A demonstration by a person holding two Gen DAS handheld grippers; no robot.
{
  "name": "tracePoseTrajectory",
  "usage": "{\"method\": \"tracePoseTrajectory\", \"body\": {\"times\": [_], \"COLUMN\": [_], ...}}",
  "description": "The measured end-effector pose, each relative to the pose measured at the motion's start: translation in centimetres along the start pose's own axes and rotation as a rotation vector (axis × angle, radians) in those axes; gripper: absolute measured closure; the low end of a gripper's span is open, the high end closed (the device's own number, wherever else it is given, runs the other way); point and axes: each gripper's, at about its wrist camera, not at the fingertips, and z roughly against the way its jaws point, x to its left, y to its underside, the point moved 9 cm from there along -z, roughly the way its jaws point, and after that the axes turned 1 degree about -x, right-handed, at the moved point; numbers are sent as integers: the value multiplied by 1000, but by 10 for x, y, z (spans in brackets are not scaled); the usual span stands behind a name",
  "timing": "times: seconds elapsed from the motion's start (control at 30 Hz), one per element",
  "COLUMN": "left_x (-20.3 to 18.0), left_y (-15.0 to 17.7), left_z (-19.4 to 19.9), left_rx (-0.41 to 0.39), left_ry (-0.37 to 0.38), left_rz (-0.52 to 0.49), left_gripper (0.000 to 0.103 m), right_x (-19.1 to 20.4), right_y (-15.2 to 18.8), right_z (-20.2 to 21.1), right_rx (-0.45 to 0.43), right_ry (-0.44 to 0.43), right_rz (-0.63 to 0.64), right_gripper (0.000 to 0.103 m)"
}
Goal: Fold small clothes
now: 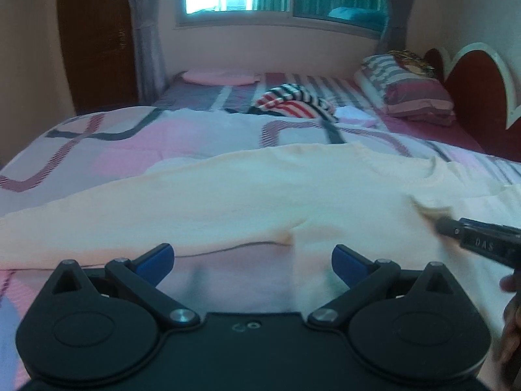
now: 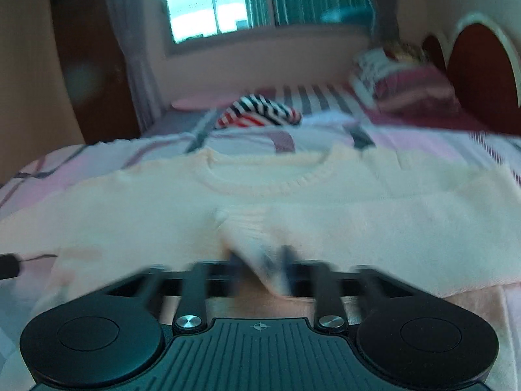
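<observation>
A pale peach knit sweater [image 1: 260, 195] lies spread across the patterned bedspread [image 1: 97, 150], its round neckline [image 2: 260, 179] towards the far side. My left gripper [image 1: 252, 260] hovers just above the sweater's near edge, open, its blue pads wide apart with nothing between them. My right gripper [image 1: 429, 210] comes in from the right, low over the sweater near the collar. In the right wrist view the right gripper [image 2: 260, 259] is motion-blurred; its fingers [image 2: 286, 257] stand apart with a raised fold of the sweater [image 2: 293, 202] between them, not visibly pinched.
A crumpled red, white and black striped garment [image 1: 293, 102] lies farther back on the bed, with small folded pale cloths [image 1: 355, 115] beside it. Pillows [image 1: 413, 91] rest against the red headboard [image 1: 482, 97]. A pink folded item [image 1: 218, 76] sits under the window.
</observation>
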Motion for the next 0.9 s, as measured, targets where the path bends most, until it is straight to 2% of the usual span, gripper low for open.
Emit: {"method": "tracePoseTrajectory", "body": {"times": [0.13,0.23,0.3,0.33,0.37,0.43,0.57,0.63,0.67,0.73,0.83,0.9], "left_x": [-49,-94,-122,-134,-144,-158,-172,-178,-179,-182,-176,-166], "left_y": [-9,-12,-11,-9,-6,0,0,-2,-4,-10,-27,-33], "left_z": [-10,-20,-29,-35,-42,-56,-72,-80,-83,-79,-64,-62], "left_rx": [-5,7,27,50,79,125,142,140,133,102,20,7], "left_ry": [124,222,274,291,300,302,312,309,306,319,297,282], "left_rz": [16,30,30,23,15,13,43,36,39,68,38,36], "left_gripper": [2,4,12,31,46,48,53,79,97,97,97,97], "right_x": [-26,-57,-80,-90,-103,-135,-197,-221,-230,-239,-240,-235], "right_y": [-4,-8,-11,-13,-15,-14,0,10,13,15,15,12], "right_z": [22,42,57,65,69,79,96,108,111,115,119,116], "right_rx": [-66,-97,-127,-138,-143,-137,-123,-117,-112,-108,-106,-109], "right_ry": [31,20,35,54,81,159,272,299,305,315,309,304], "right_rz": [-54,-127,-158,-168,-184,-234,-385,-444,-467,-486,-491,-492], "right_gripper": [60,60,60,60,60,60,60,60,60,60,60,60]}}
